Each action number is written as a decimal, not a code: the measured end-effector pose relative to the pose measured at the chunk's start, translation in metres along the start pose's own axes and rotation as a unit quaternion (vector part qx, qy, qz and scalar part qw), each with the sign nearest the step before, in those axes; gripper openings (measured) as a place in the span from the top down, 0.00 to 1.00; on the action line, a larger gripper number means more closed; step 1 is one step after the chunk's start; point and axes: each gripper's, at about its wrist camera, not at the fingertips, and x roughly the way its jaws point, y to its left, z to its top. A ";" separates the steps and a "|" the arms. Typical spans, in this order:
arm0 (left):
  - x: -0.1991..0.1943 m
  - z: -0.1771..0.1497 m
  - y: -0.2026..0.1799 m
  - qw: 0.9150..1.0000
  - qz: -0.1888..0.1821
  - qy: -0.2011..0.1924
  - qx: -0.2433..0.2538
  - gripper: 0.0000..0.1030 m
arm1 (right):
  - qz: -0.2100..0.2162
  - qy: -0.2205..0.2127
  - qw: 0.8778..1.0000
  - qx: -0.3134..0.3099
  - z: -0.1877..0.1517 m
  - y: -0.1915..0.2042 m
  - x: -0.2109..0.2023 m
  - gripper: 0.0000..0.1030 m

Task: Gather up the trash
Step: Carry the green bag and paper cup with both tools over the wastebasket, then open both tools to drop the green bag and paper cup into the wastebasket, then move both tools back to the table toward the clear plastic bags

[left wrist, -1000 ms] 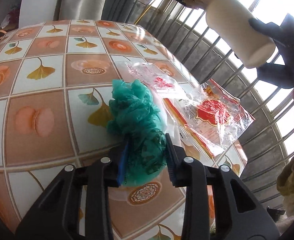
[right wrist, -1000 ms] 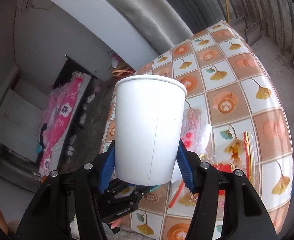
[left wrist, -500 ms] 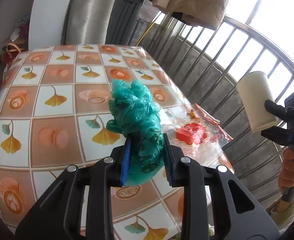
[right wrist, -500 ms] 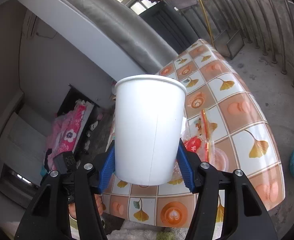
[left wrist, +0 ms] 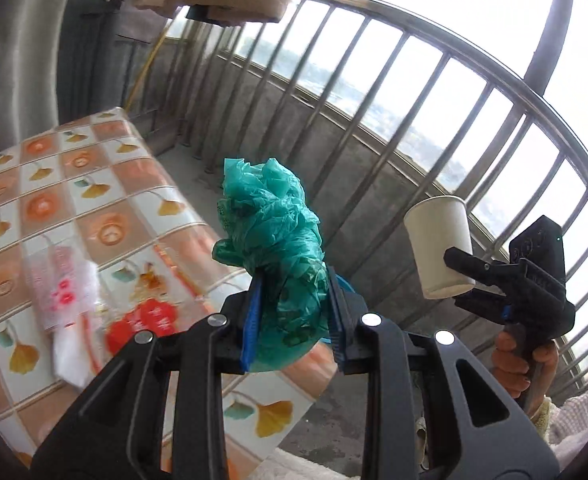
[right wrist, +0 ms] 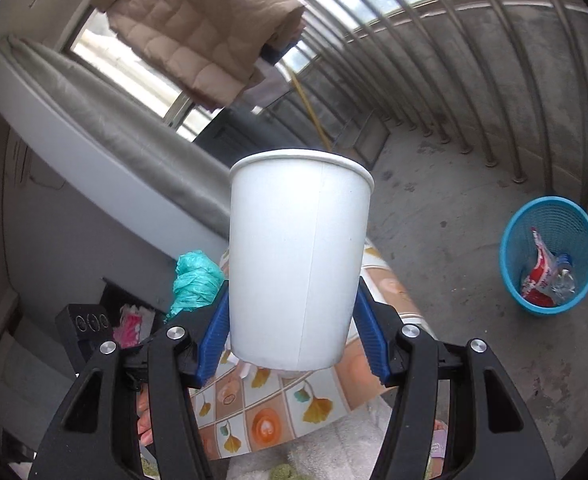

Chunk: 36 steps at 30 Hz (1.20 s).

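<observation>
From my seat, the wrappers on the counter are smeared by blur: I make out a pink-and-white packet and a clear one with a red print, no lettering. The inside of the paper cup is hidden from both views, and the lower part of the green bag sits behind the blue pads.

My left tool is clenched on that bag, a crumpled teal plastic wad bulging up above the fingers, held in the air past the counter's edge. My right tool is clamped on the cup near its base; the cup is plain white, upright, with a rolled rim and a side seam. In the left view, a hand grips the right tool's handle.

The counter wears an oilcloth of orange and cream squares with ginkgo leaves. Around it is a balcony with a stained concrete floor and a metal railing. A blue mesh bin stands on the floor holding red and clear wrappers. A beige quilted jacket hangs overhead.
</observation>
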 end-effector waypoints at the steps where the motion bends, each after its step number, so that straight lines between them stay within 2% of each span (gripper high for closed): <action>1: 0.016 0.004 -0.011 1.000 -0.013 0.013 0.006 0.74 | -0.010 -0.006 1.000 0.015 0.000 -0.012 -0.007 0.45; 6: 0.090 0.006 -0.058 0.995 -0.045 0.080 0.038 0.74 | -0.040 -0.021 0.995 0.093 -0.002 -0.079 -0.021 0.44; 12: 0.184 0.001 -0.098 0.983 -0.057 0.166 0.059 0.74 | -0.059 -0.035 0.979 0.193 -0.001 -0.161 -0.021 0.44; 16: 0.244 -0.001 -0.118 0.975 -0.042 0.209 0.070 0.74 | -0.064 -0.043 0.966 0.247 0.007 -0.215 -0.012 0.44; 22: 0.320 0.010 -0.133 0.969 -0.008 0.232 0.088 0.72 | -0.092 -0.057 0.946 0.306 0.035 -0.286 0.014 0.43; 23: 0.332 0.012 -0.133 0.968 -0.005 0.234 0.089 0.69 | -0.094 -0.061 0.943 0.312 0.041 -0.298 0.019 0.41; 24: 0.345 0.013 -0.133 0.966 0.001 0.239 0.093 0.58 | -0.098 -0.060 0.942 0.317 0.047 -0.312 0.028 0.35; 25: 0.359 0.012 -0.134 0.965 0.017 0.244 0.100 0.46 | -0.101 -0.054 0.940 0.322 0.053 -0.330 0.040 0.23; 26: 0.369 0.011 -0.133 0.963 0.043 0.243 0.104 0.43 | -0.102 -0.047 0.937 0.332 0.055 -0.347 0.051 0.20; 28: 0.380 0.010 -0.128 0.963 0.071 0.240 0.099 0.43 | -0.130 -0.013 0.927 0.352 0.055 -0.376 0.071 0.20; 30: 0.375 0.009 -0.121 0.965 0.065 0.242 0.083 0.41 | -0.164 -0.001 0.920 0.355 0.049 -0.389 0.079 0.20; 36: 0.338 0.016 -0.118 0.971 0.049 0.211 0.101 0.37 | -0.173 -0.008 0.926 0.336 0.034 -0.389 0.073 0.20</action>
